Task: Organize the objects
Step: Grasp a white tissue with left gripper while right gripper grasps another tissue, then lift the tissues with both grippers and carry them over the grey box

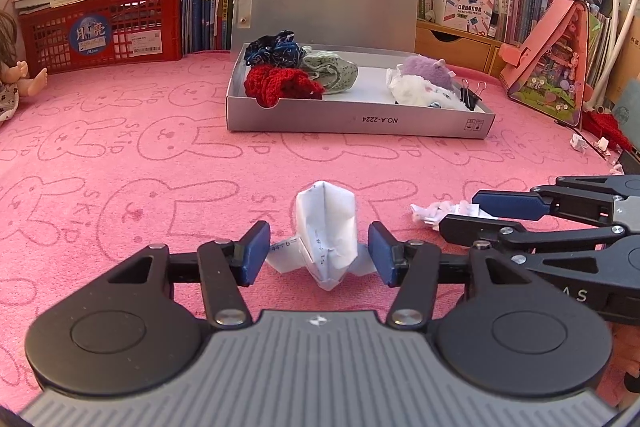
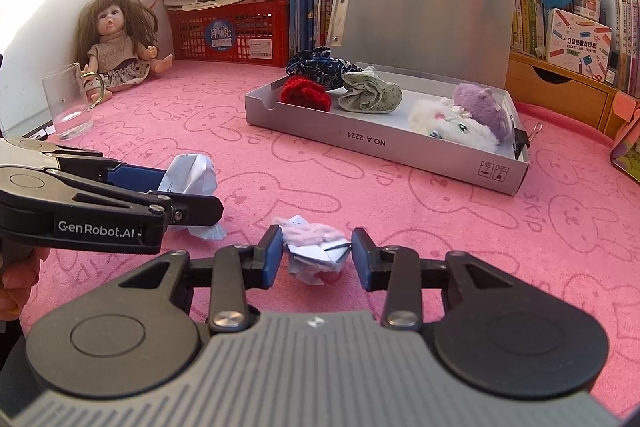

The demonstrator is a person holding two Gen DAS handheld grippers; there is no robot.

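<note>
A folded white paper piece (image 1: 326,227) lies on the pink rabbit-print cloth (image 1: 120,155) between the open fingers of my left gripper (image 1: 319,253); the pads stand beside it, apart from it. A crumpled paper wad with pink fluff (image 2: 314,247) lies between the open fingers of my right gripper (image 2: 316,255), the left pad nearly touching it. The right gripper (image 1: 472,213) also shows in the left wrist view around that wad (image 1: 436,213). The left gripper (image 2: 188,189) shows in the right wrist view around the folded paper (image 2: 192,173).
An open grey box (image 1: 352,121) (image 2: 400,155) holds scrunchies, plush toys and a binder clip. A glass mug (image 2: 70,103) and a doll (image 2: 116,43) sit at the left. A red basket (image 1: 100,27), books and a pink toy house (image 1: 552,67) line the back.
</note>
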